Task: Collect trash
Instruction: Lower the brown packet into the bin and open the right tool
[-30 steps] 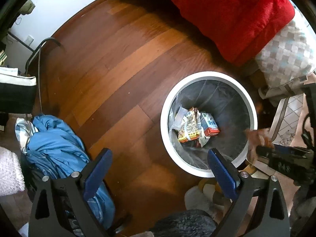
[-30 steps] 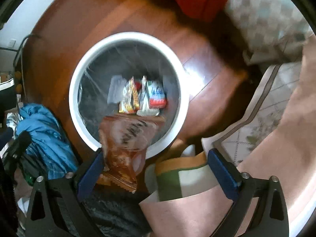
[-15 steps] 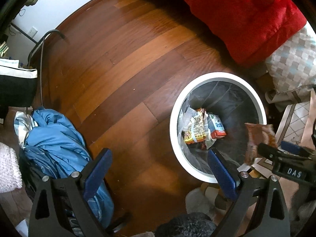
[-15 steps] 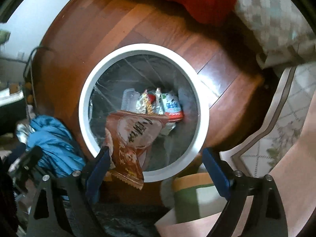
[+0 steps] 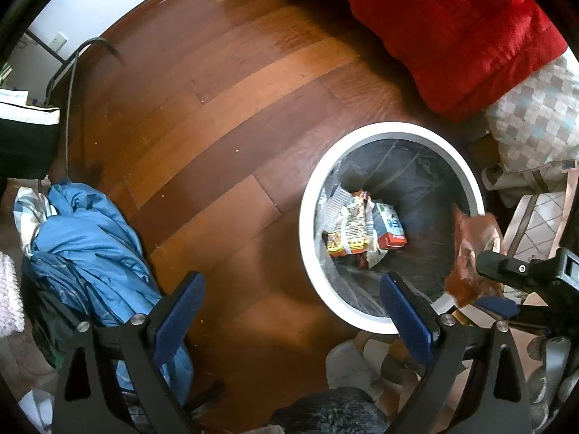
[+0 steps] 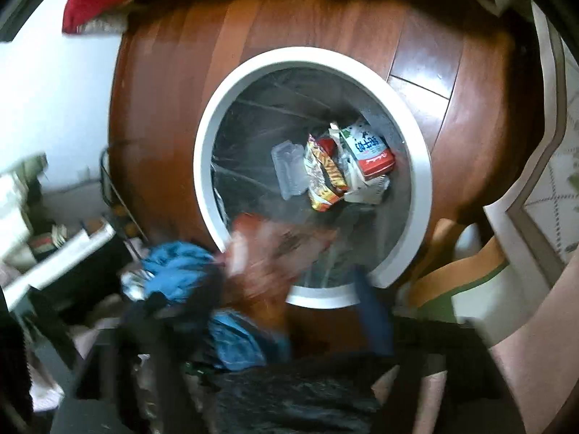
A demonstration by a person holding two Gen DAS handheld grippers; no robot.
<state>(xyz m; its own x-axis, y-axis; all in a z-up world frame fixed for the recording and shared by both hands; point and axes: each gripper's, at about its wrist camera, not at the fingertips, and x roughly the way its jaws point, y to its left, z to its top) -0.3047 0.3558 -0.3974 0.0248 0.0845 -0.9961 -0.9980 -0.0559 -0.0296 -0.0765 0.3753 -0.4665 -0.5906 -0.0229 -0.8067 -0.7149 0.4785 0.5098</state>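
Brown and crinkly, the snack bag (image 5: 470, 253) hangs at the 4 o'clock edge of the white bin (image 5: 307, 195), right over the rim. The right hand-held gripper (image 5: 485, 289) is seen from the side with the bag at its tips, but its own picture is too blurry, so I cannot tell if it is pinching the bag or letting go. The left hand-held gripper (image 5: 289, 307) is spread wide and holds nothing. The bag could catch the rim and slide down to the wood floor (image 5: 217, 144), because it sits so close to the edge. I count one bin and one brown bag. Inside the bin I count one carton (image 6: 369, 152), one yellow wrapper (image 6: 322, 173) and one clear tray (image 6: 289, 170); more may hide below.
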